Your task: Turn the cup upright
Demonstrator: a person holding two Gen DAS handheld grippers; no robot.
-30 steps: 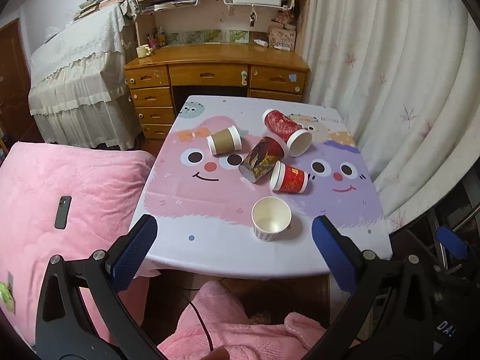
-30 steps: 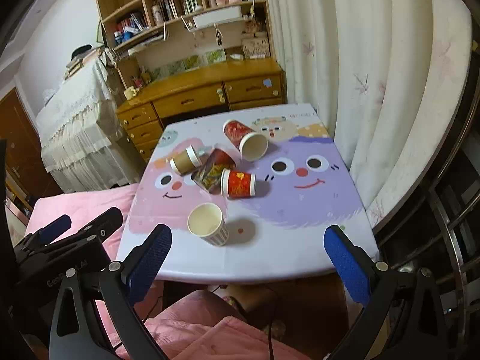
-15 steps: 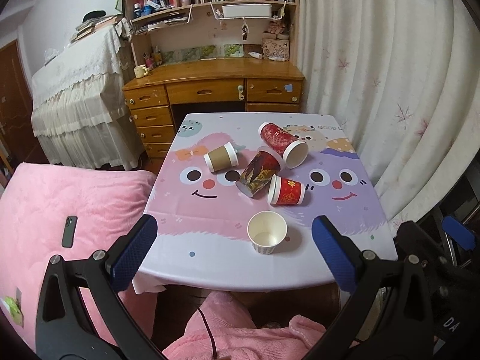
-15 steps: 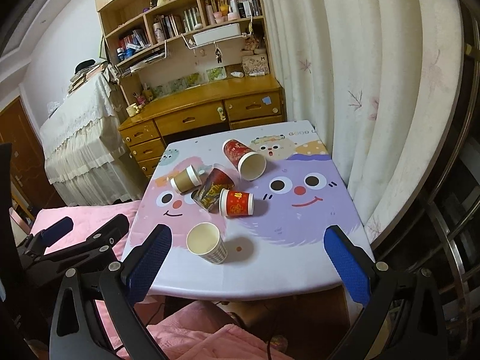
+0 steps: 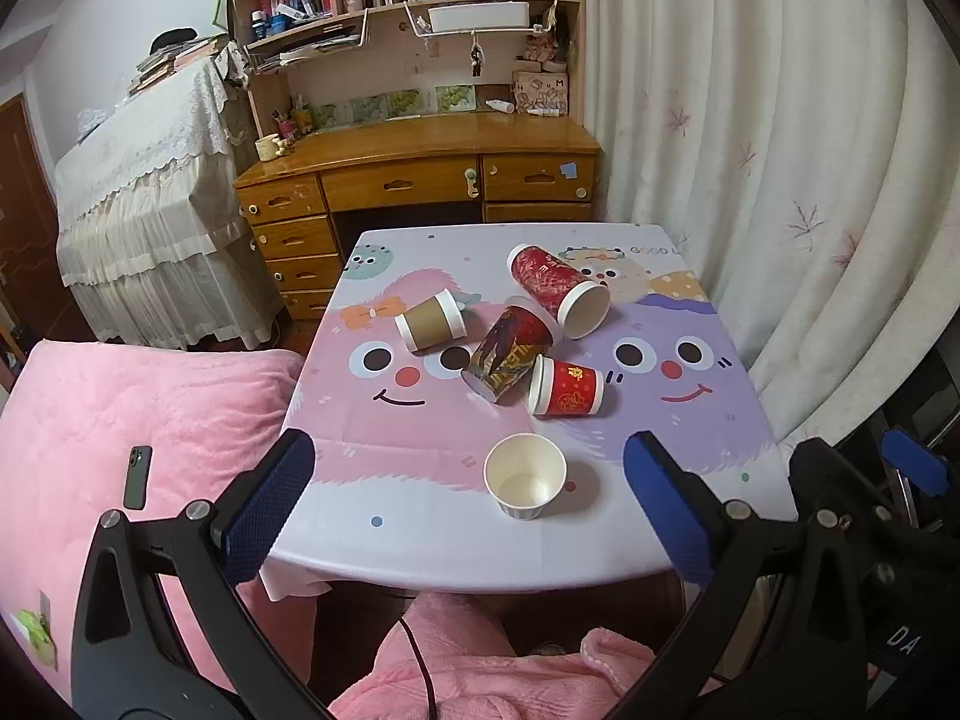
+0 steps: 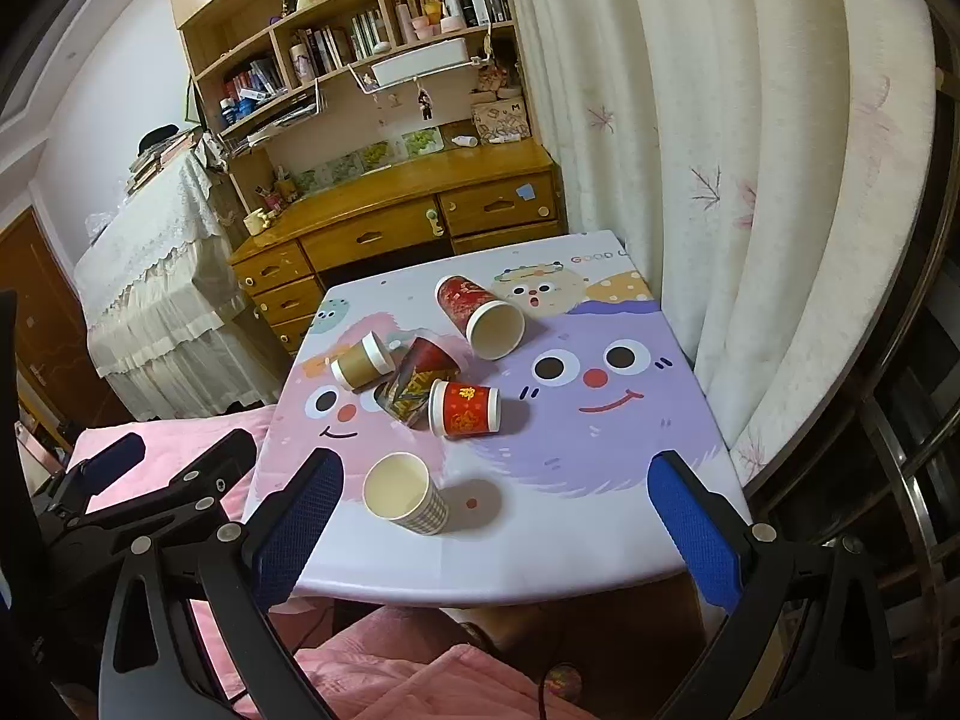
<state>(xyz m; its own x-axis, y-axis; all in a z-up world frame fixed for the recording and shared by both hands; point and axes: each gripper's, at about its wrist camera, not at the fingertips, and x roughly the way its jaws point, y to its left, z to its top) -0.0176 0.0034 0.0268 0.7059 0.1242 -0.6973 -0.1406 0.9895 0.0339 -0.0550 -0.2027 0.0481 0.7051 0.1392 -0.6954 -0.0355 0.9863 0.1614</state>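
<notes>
Several paper cups lie on a cartoon-print table [image 5: 690, 420]. A white cup [image 5: 525, 475] [image 6: 405, 493] stands upright near the front edge. On their sides lie a small red cup [image 5: 567, 387] [image 6: 464, 408], a dark patterned cup [image 5: 507, 354] [image 6: 415, 379], a brown cup [image 5: 431, 321] [image 6: 362, 361] and a large red cup [image 5: 558, 289] [image 6: 480, 315]. My left gripper [image 5: 468, 498] and my right gripper [image 6: 492, 516] are both open and empty, held back from the table's front edge.
A wooden desk [image 5: 420, 174] with shelves stands behind the table. White curtains [image 5: 750, 150] hang to the right. A pink blanket [image 5: 120, 420] with a phone [image 5: 137, 477] on it lies to the left. Pink fabric [image 5: 480, 672] lies below the grippers.
Both grippers have pulled back and risen a little, so the table sits lower and farther in view. The cups have not moved.
</notes>
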